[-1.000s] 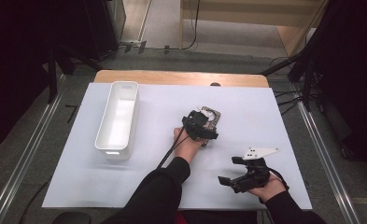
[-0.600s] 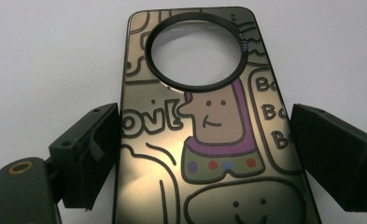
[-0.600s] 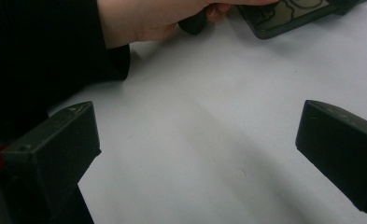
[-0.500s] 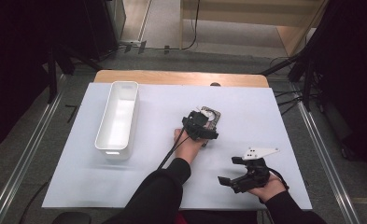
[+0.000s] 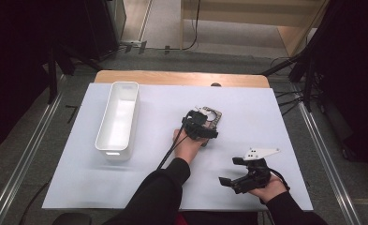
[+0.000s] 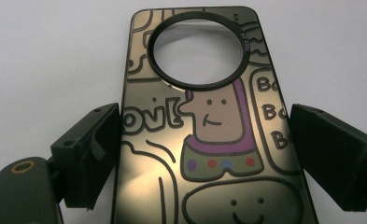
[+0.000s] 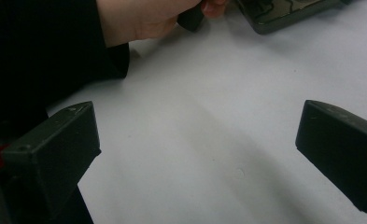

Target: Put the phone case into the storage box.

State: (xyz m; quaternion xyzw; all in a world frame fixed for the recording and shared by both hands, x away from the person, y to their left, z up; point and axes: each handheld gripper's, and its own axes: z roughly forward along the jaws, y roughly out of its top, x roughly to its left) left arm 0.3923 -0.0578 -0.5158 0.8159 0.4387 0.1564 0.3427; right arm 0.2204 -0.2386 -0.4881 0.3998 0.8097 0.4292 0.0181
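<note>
A phone case [image 6: 209, 130] with cartoon figures and a round camera hole lies flat on the white table top [image 5: 266, 117]. My left gripper [image 6: 204, 149] straddles it, one black jaw against each long edge, so the jaws stand wide and grip the case. From above, this gripper [image 5: 204, 123] and the case [image 5: 213, 117] sit at the table's middle. My right gripper [image 5: 231, 171] rests open near the front right with nothing between its jaws. Its own view [image 7: 195, 140] looks over bare table toward the case [image 7: 288, 14] and the left hand [image 7: 144, 18].
A long white bin [image 5: 118, 119] stands at the left of the table, lengthwise front to back. The table's wooden back edge [image 5: 181, 77] borders a floor with cables. Metal rails run along both sides.
</note>
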